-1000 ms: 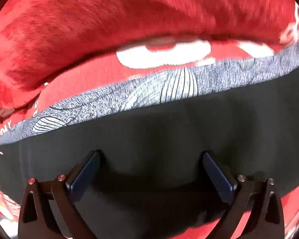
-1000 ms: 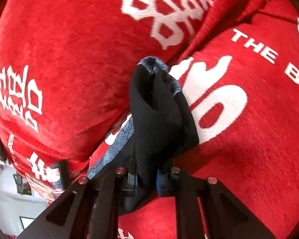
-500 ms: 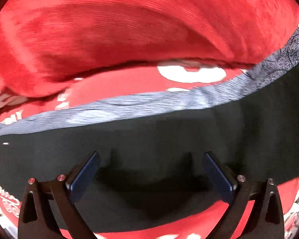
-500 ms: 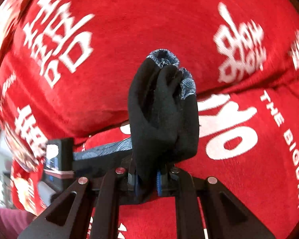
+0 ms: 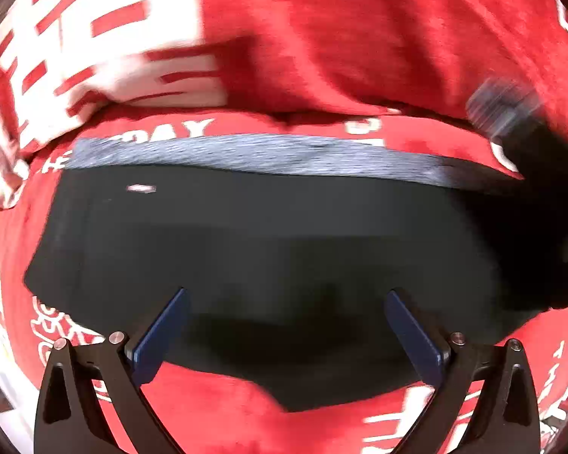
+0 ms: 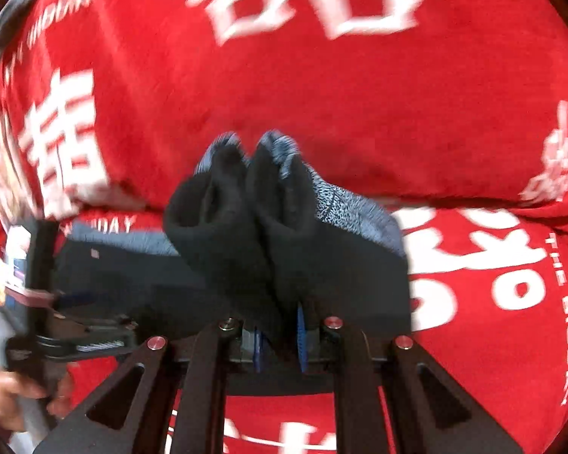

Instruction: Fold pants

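Left wrist view shows the left gripper (image 5: 284, 336) with its two blue fingers (image 5: 159, 340) spread wide apart over the black pants (image 5: 246, 249), holding nothing. The pants lie flat on the red blanket (image 5: 359, 38) with white writing, and their gray band (image 5: 265, 151) runs along the far edge. In the right wrist view, the right gripper (image 6: 280, 336) is pinching a bunched-up end of the pants (image 6: 246, 227), which sticks up past its fingers. The rest of the pants stretches to the left of this bunch, toward the left gripper (image 6: 38, 291) and the hand (image 6: 7, 393) holding it.
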A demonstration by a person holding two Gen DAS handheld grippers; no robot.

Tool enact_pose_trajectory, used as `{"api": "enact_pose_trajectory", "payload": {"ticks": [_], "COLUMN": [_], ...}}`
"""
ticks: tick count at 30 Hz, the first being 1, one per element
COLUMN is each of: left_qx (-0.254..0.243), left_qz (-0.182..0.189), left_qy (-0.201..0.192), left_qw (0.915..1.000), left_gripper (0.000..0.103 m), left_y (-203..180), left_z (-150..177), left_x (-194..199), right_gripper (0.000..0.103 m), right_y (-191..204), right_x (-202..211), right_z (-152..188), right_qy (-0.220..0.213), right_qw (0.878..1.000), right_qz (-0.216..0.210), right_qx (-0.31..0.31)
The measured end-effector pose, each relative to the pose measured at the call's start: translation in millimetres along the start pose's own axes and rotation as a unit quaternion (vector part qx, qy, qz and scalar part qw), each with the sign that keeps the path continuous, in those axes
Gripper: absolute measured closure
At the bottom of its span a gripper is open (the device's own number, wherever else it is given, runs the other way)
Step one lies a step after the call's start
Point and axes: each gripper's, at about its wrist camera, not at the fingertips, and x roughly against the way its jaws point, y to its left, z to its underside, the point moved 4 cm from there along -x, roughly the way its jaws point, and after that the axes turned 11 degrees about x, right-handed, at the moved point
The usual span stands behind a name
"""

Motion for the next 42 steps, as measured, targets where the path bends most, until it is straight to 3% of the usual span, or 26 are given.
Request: {"api": "enact_pose_trajectory", "payload": {"ticks": [5,8,11,14,17,20,22,23,26,27,28,31,34,38,39,40,42], "left_qx": [0.035,0.051,0.055,0.048,0.035,0.017,-0.001,-0.012,-0.036,-0.043,-0.049,-0.066,-0.064,-0.063,-0.062,-0.061,-0.062], "left_qz": [-0.001,0.003,0.002,0.006,0.025,0.068,0.094,0.109,0.154,0.165,0.172,0.171,0.173,0.169,0.172,0.175,0.18], "left_qy": [0.001,0.005,-0.004,-0.016,-0.017,-0.006,-0.003,0.001,0.023,0.03,0.034,0.071,0.095,0.104,0.105,0.104,0.097], "left_qw": [0.9994,0.9987,0.9985,0.9987,0.9989,0.9975,0.9955,0.994,0.9871,0.9849,0.9833,0.9805,0.9783,0.9781,0.9776,0.9772,0.977], "left_gripper": [0.0,0.0,0.0,0.0,0.0,0.0,0.0,0.0,0.0,0.002,0.016,0.038,0.042,0.058,0.061,0.064,0.064], "left_y": [49,69,79,79,68,42,21,8,-33,-44,-55,-80,-90,-96,-97,-96,-93], "left_z": [-5,-7,-11,-16,-19,-18,-13,-12,-7,-7,-6,1,9,12,12,11,10], "left_x": [-6,-9,-6,2,11,20,29,31,29,26,23,4,-13,-24,-23,-20,-11], "right_gripper": [0.084,0.08,0.068,0.062,0.061,0.061,0.061,0.061,0.061,0.061,0.061,0.061,0.061,0.063,0.086,0.098,0.098], "right_y": [67,85,108,137,151,114,65,44,-16,-24,-33,-46,-51,-52,-57,-57,-60], "right_x": [-64,-72,-65,-37,-3,12,7,1,-17,-21,-26,-39,-50,-60,-63,-66,-65], "right_z": [21,26,23,21,22,25,32,39,66,71,78,94,104,106,105,103,98], "right_qy": [0.069,0.079,0.086,0.067,0.034,0.034,0.048,0.056,0.06,0.058,0.057,0.065,0.057,0.046,0.046,0.049,0.054], "right_qw": [0.996,0.991,0.98,0.972,0.977,0.995,0.994,0.985,0.934,0.923,0.913,0.888,0.868,0.855,0.852,0.854,0.859], "right_qz": [0.038,0.088,0.133,0.123,0.053,-0.026,-0.083,-0.112,-0.18,-0.191,-0.197,-0.217,-0.235,-0.247,-0.25,-0.246,-0.24], "right_qx": [0.042,0.056,0.124,0.187,0.206,0.089,-0.051,-0.121,-0.302,-0.328,-0.353,-0.401,-0.433,-0.454,-0.457,-0.456,-0.449]}}
